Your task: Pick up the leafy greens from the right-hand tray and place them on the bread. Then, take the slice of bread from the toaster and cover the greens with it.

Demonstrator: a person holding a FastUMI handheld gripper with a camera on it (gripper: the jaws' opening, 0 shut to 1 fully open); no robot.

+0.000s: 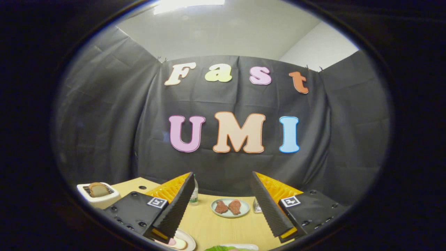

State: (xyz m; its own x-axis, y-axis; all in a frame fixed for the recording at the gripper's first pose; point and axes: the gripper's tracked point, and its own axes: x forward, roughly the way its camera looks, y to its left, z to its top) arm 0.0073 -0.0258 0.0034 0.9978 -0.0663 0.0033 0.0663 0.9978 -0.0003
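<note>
1. Above the light wooden worktop [216, 226], gripper [223, 205] held high and tilted up, fingers spread wide with nothing between them.
2. At the near edge of the worktop, just below the fingers: ruffled green leafy greens [220, 248] on a pale tray [249, 246], barely in sight.
3. Likely light, soft and floppy; best pinched across a thick fold near the middle, gently, to avoid tearing or slipping.
4. Beside the left finger, near edge: round white plate [188, 238] carrying a pale bread slice [180, 244] with something pink on top, partly hidden by the finger.
5. At the far left corner: white toaster [99, 196] with a browned bread slice [98, 189] standing upright in its slot; probably stiff and light, easiest gripped across its flat faces at the exposed top.
6. Towards the far edge, beyond the fingers: pale blue plate [230, 207] with two reddish-brown meat pieces [228, 206], a small clear bottle with green cap [194, 195] and a small glass jar [257, 206]; well apart from the greens, no obstacle to the first reach.
</note>
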